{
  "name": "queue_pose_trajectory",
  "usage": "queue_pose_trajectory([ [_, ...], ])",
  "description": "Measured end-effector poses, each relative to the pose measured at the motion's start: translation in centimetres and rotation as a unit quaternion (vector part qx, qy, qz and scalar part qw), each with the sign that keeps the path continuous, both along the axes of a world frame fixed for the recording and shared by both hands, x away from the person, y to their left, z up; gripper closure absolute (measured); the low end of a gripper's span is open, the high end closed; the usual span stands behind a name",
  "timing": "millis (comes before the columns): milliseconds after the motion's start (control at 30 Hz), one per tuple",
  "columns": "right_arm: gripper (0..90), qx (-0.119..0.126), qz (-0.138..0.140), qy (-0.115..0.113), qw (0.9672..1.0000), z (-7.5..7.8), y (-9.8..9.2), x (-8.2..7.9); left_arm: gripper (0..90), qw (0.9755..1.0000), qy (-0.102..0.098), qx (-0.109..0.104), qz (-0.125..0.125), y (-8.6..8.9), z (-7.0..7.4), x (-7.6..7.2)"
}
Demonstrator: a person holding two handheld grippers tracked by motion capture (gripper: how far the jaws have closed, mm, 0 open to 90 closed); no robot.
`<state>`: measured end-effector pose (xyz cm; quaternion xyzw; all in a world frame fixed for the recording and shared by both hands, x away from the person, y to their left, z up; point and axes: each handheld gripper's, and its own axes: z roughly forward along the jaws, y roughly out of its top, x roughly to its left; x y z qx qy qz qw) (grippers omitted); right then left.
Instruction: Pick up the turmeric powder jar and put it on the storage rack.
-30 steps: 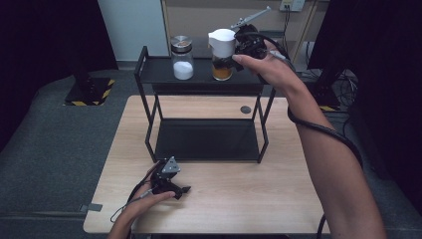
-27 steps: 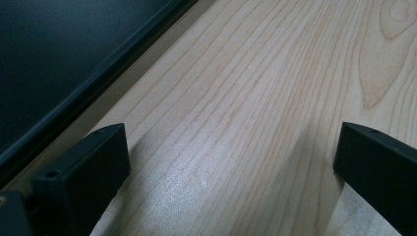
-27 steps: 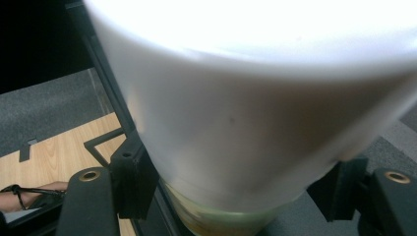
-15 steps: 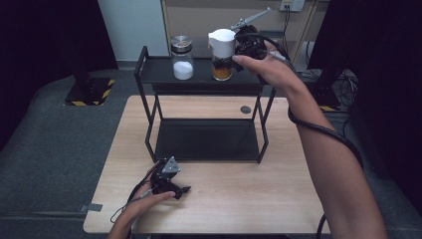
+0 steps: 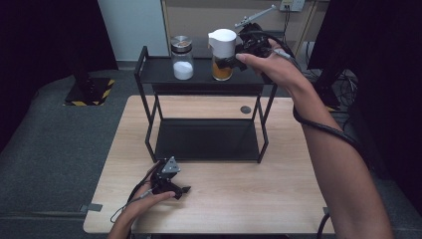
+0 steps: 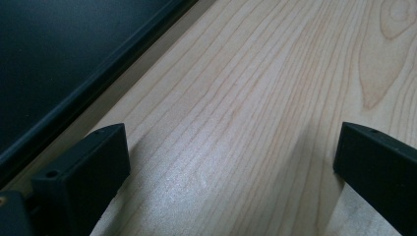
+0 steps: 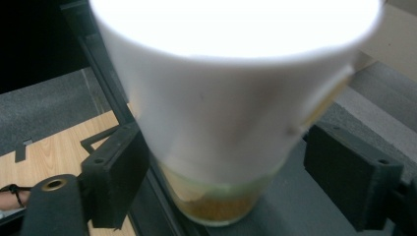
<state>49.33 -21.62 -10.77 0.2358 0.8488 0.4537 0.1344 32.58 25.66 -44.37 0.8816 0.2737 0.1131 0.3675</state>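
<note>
The right arm stretches far out over the worktop (image 5: 278, 194) to the rack's top shelf (image 5: 159, 72). There the right tool (image 5: 234, 59) brackets the white-capped jar (image 5: 222, 55) of amber stuff (beside a jar of white powder (image 5: 182, 57)); its jaws have just been opening, pads now off the jar. The left hand (image 5: 142, 204) rests near the front edge, the left tool (image 5: 183, 189) gaping wide over bare wood.

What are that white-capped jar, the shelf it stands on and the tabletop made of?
The white-capped jar looks like clear glass or plastic: amber contents show through. Its cap seems matte white plastic. The shelf rack appears to be black painted metal, with thin straight bars and a dull sheen. The tabletop shows pale wood grain, though it could be laminate.
</note>
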Motion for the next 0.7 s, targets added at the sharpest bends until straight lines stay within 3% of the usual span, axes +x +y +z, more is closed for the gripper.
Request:
queue_pose_trajectory([
  [700,6.1,0.002,-0.01,-0.012,0.9999,1.1,-1.8,-2.5,0.0,1.0,0.0,0.0,0.0,0.0,0.0,0.0],
])
